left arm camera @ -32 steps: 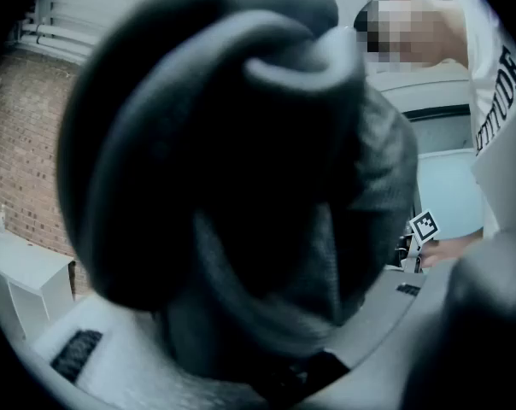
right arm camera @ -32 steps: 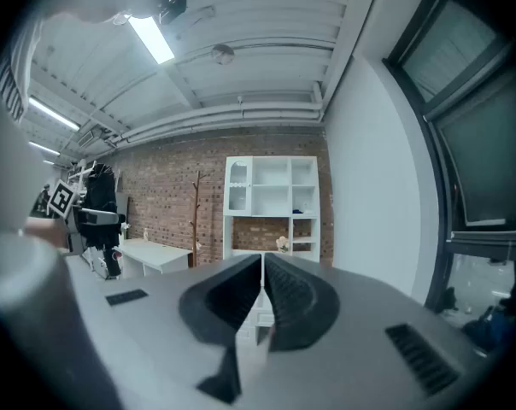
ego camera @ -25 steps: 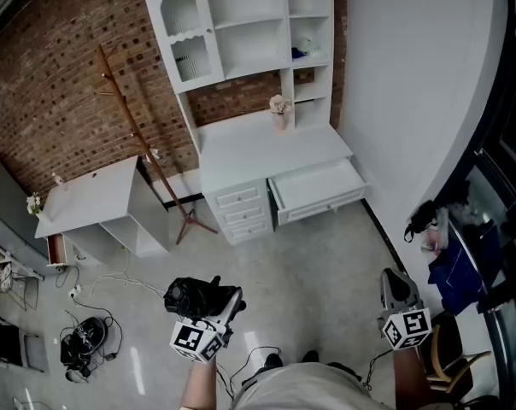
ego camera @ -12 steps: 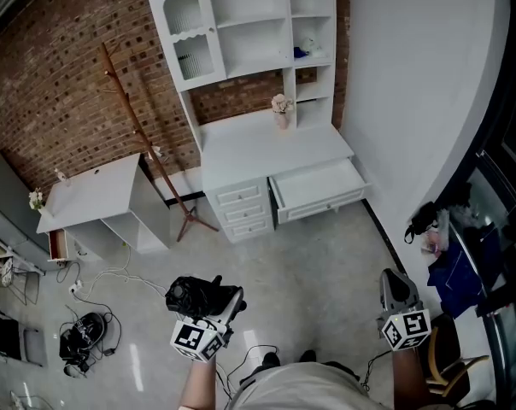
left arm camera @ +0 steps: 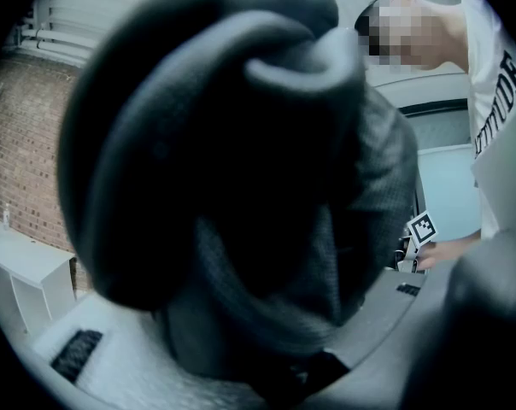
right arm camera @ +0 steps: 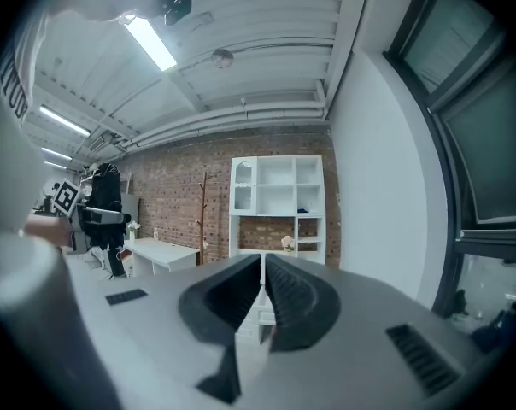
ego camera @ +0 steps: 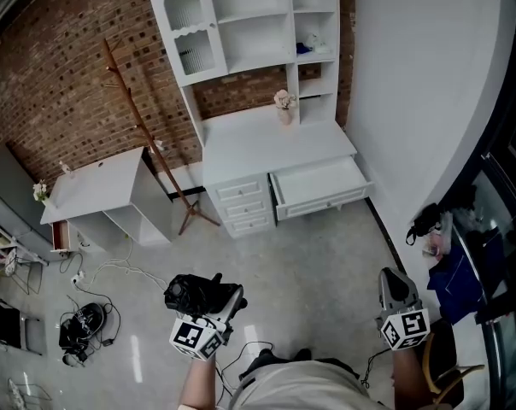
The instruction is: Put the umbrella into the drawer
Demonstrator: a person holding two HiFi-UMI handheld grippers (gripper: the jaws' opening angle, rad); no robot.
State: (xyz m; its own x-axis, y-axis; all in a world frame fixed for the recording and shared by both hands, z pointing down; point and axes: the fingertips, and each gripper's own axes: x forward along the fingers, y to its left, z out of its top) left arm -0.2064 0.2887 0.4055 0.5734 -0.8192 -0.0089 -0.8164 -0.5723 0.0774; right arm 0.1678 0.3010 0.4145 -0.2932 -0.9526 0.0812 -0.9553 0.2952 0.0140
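Note:
A black folded umbrella [ego camera: 194, 294] lies between the jaws of my left gripper [ego camera: 208, 295], which is shut on it, low in the head view over the grey floor. In the left gripper view the umbrella's dark fabric [left arm camera: 241, 186] fills almost the whole picture. My right gripper [ego camera: 396, 287] hangs at the lower right, its jaws pressed together with nothing between them [right arm camera: 263, 293]. The white drawer [ego camera: 320, 186] stands pulled out and empty under the right side of the white desk [ego camera: 266, 148], well ahead of both grippers.
A white hutch [ego camera: 249, 24] tops the desk, and a small flower vase [ego camera: 284, 108] stands on the desk. A wooden coat rack [ego camera: 147, 139] and a low white cabinet [ego camera: 100, 195] stand left of the desk. Cables and dark gear [ego camera: 83, 327] lie on the floor at left. Bags [ego camera: 442, 246] sit at right.
The desk and open drawer have slid slightly lower in the head view as I come nearer. Both grippers keep their places in the picture, the umbrella still held in the left.

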